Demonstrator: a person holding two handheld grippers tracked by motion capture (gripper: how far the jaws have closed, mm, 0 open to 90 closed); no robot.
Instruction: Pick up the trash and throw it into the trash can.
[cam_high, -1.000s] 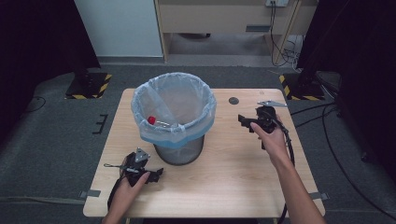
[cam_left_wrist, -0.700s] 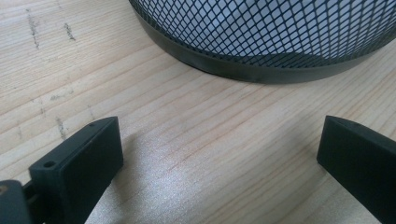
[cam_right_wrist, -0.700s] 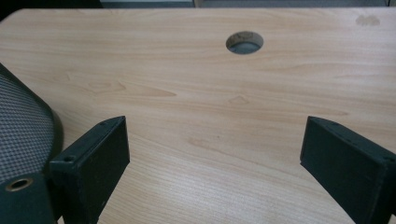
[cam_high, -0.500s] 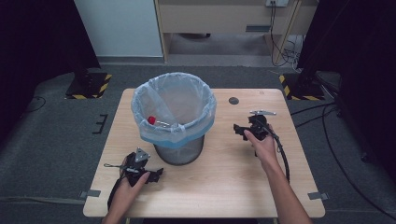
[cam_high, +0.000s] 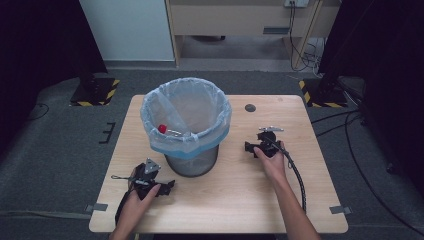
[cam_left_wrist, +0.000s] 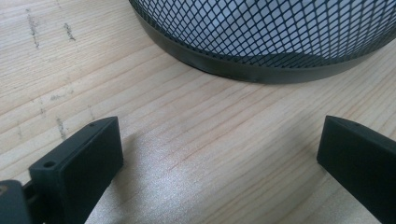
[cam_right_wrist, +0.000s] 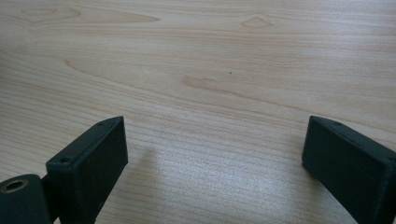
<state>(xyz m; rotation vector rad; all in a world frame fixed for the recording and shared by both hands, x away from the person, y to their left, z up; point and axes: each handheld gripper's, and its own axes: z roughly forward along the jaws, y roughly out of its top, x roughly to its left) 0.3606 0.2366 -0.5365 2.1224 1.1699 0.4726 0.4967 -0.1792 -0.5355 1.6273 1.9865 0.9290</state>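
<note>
Resting low on the wooden table (cam_high: 235, 200) near its front edge, the left gripper (cam_high: 165, 187) has its jaws spread wide with nothing between them, just before the mesh bin (cam_high: 192, 162). Farther right, the right gripper (cam_high: 252, 146) sits likewise spread and empty over bare wood. Inside the bin's pale liner (cam_high: 185, 107) lies something small and red (cam_high: 162, 128), perhaps a cap.

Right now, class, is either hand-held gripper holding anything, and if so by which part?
Nothing is held. The left hand-held gripper and right hand-held gripper both stand open over bare table.
</note>
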